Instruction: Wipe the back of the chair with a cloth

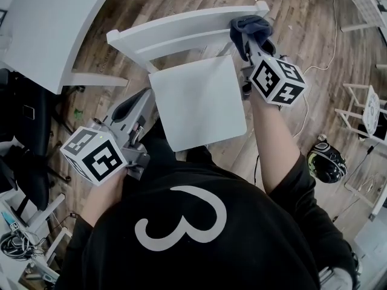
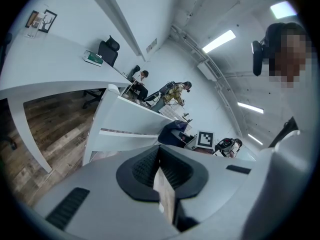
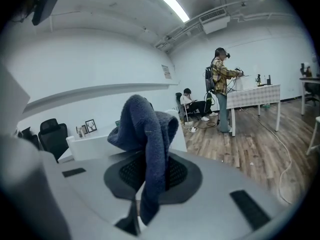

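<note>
A white wooden chair [image 1: 199, 104] stands on the floor in front of me, its backrest [image 1: 181, 29] farthest from me. My right gripper [image 1: 249, 34] is shut on a dark blue cloth [image 1: 251, 28], which rests on the right end of the backrest's top rail. In the right gripper view the cloth [image 3: 146, 134] hangs bunched between the jaws. My left gripper [image 1: 132, 109] hovers beside the seat's left edge, shut with nothing in it. In the left gripper view, past its closed pads [image 2: 150, 166], I see the backrest [image 2: 127, 119] and the cloth [image 2: 172, 134].
A white table [image 1: 51, 26] fills the upper left, with a black office chair [image 1: 27, 125] below it. A helmet [image 1: 326, 162] and a cable lie on the wooden floor at right, near a white stool [image 1: 363, 110]. Other people stand far off by tables [image 3: 220, 84].
</note>
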`<state>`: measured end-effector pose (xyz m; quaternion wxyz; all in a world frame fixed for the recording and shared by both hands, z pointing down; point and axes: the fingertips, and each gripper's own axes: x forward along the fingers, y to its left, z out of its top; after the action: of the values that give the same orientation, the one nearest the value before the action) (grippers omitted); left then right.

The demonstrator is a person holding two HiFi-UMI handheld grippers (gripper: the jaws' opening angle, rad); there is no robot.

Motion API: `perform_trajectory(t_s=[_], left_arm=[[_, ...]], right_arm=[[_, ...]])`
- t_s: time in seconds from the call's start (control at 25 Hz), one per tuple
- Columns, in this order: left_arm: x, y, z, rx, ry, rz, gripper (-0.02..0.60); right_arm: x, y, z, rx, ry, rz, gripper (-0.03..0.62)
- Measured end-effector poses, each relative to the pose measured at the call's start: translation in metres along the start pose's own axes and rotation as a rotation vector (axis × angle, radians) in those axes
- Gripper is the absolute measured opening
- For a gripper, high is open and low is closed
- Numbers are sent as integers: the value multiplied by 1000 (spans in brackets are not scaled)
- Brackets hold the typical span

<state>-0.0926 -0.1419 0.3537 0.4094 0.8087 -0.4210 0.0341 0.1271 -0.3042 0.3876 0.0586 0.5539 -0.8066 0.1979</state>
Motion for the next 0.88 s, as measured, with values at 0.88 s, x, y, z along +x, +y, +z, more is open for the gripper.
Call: perform_trajectory(t_s=[0.88], left_arm=[[-28, 45, 4, -69, -39, 78, 14]], right_arm=[[33, 211, -97, -123, 202, 452, 48]])
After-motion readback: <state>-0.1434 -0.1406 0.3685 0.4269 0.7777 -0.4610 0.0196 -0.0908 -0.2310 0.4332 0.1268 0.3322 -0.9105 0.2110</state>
